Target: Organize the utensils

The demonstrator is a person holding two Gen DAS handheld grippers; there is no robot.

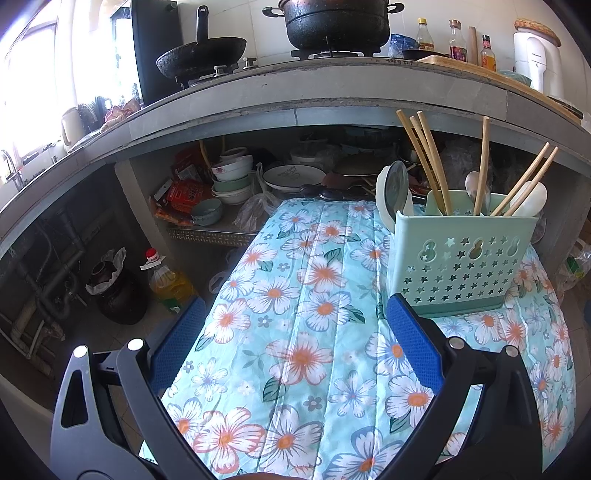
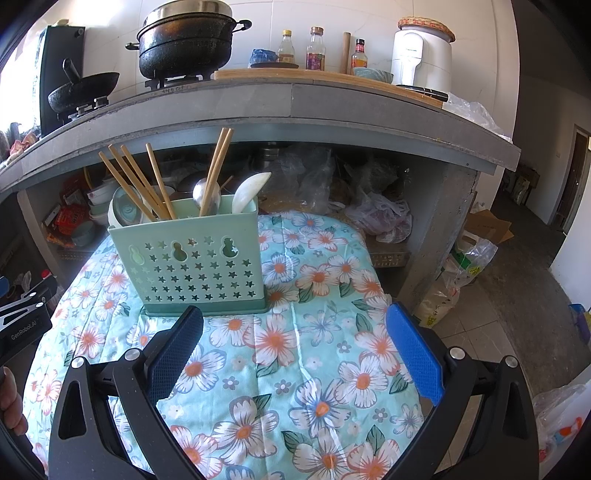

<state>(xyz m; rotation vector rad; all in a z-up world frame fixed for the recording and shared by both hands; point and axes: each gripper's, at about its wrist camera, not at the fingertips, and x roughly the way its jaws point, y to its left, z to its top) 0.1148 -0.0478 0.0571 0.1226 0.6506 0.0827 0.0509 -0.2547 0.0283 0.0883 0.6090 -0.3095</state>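
Observation:
A pale green utensil holder with star cut-outs stands on the floral cloth. Several wooden chopsticks, white spoons and a metal spoon stick up from it, and a ladle leans at its left end. My left gripper is open, low over the cloth, with the holder just beyond its right finger. My right gripper is open too, its left finger close in front of the holder's base. Neither holds anything.
The floral cloth covers a small table in front of a concrete counter with a wok and pot. Bowls sit on the shelf below. An oil bottle and dark jar stand on the floor at left, bags at right.

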